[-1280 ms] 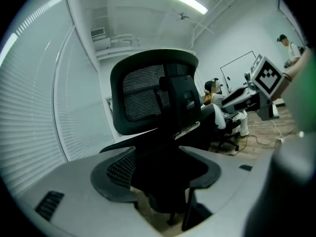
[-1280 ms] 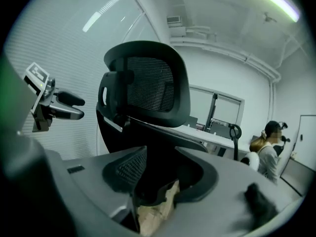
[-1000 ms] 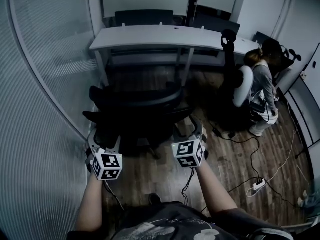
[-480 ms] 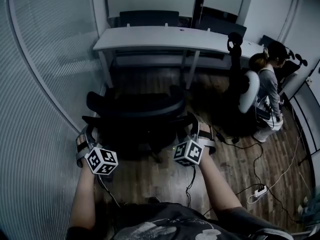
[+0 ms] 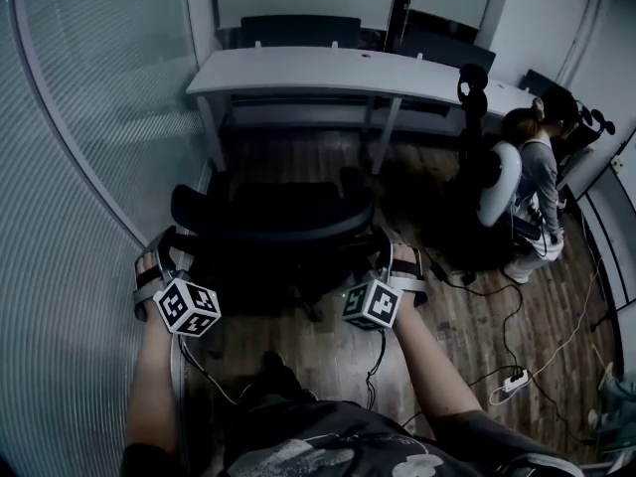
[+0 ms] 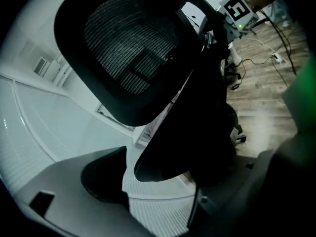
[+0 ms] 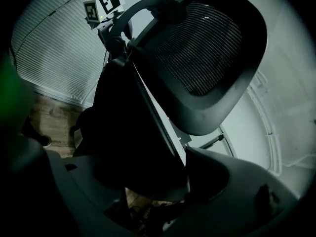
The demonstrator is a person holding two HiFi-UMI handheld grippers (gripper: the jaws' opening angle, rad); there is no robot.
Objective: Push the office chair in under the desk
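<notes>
A black mesh-backed office chair (image 5: pixel 273 212) stands on the wood floor (image 5: pixel 328 361), its backrest toward the person holding the grippers. Its seat faces a long white desk (image 5: pixel 328 71). The chair is short of the desk, not under it.

The left gripper (image 5: pixel 171 248) is at the backrest's left edge. Its jaws stand apart around that edge, with a pale gap showing beside one pad. The right gripper (image 5: pixel 386 253) is at the backrest's right edge, its jaws also spread. The dark rim fills most of the space between them and meets one pad.

A ribbed glass wall (image 5: pixel 79 167) curves along the left. At right, another person (image 5: pixel 532 182) sits by the desk, and a power strip (image 5: pixel 513 369) lies on the floor.
</notes>
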